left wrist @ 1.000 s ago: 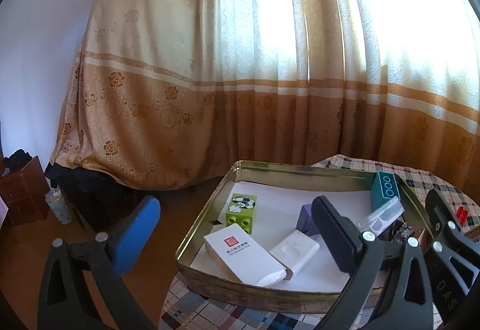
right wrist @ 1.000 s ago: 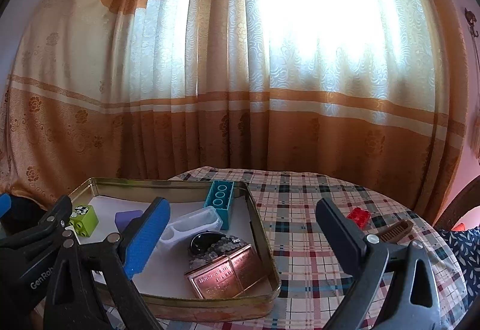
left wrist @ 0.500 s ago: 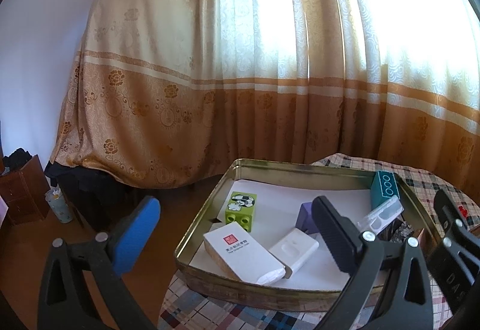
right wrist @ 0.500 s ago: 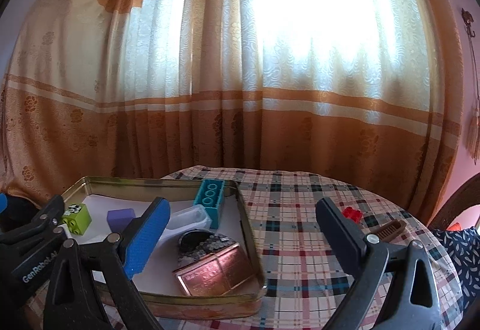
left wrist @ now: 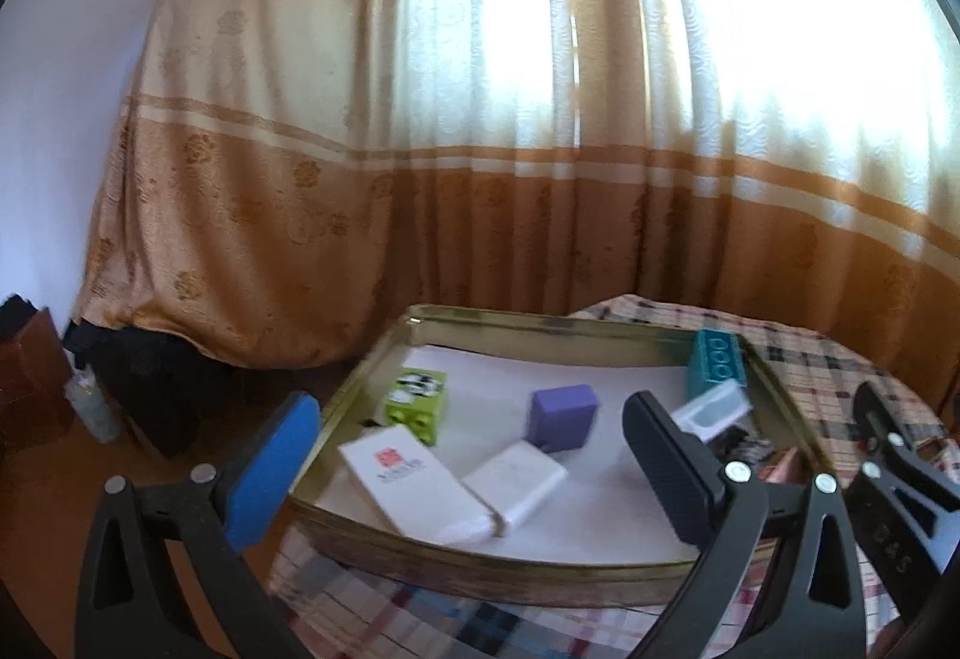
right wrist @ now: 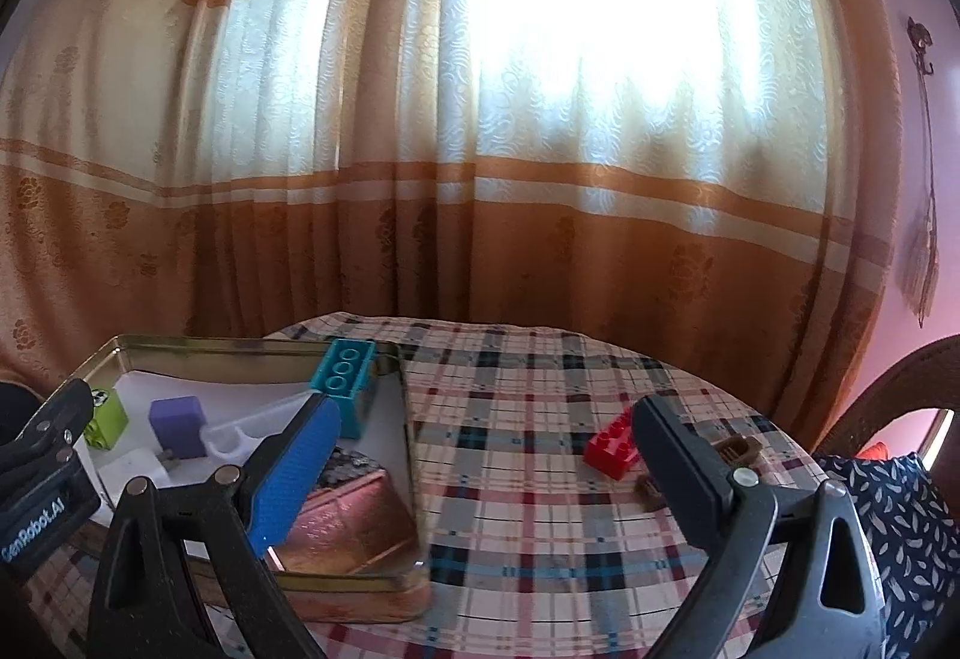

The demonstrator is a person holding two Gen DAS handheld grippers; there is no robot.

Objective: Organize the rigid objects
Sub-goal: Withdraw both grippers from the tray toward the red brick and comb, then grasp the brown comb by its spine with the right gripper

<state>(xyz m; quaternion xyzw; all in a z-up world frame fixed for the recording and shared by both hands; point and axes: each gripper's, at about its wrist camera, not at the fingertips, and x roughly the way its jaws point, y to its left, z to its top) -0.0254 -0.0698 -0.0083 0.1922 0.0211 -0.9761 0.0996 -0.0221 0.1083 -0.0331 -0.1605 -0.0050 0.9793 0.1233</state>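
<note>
A gold metal tin point(left wrist: 480, 569) point(right wrist: 414, 479) sits on the plaid table. In the tin lie a green brick point(left wrist: 415, 402), a purple block point(left wrist: 563, 417) point(right wrist: 177, 423), two white boxes point(left wrist: 414, 482), a teal brick point(left wrist: 717, 368) point(right wrist: 345, 377), a clear plastic case point(left wrist: 711, 410) and a copper box point(right wrist: 348, 521). A red brick point(right wrist: 612, 443) and a brown comb point(right wrist: 729, 449) lie on the cloth to the right of the tin. My left gripper point(left wrist: 474, 470) is open and empty over the tin's near side. My right gripper point(right wrist: 480, 470) is open and empty above the cloth.
A plaid cloth point(right wrist: 540, 419) covers the round table. An orange and cream curtain point(right wrist: 480, 179) hangs behind it. A dark chair back point(right wrist: 888, 401) stands at the right. The floor and dark items point(left wrist: 36, 377) lie to the left of the table.
Both grippers have moved right and closer to the table. The purple block now shows clear of the left finger, and the red brick sits nearer my right finger.
</note>
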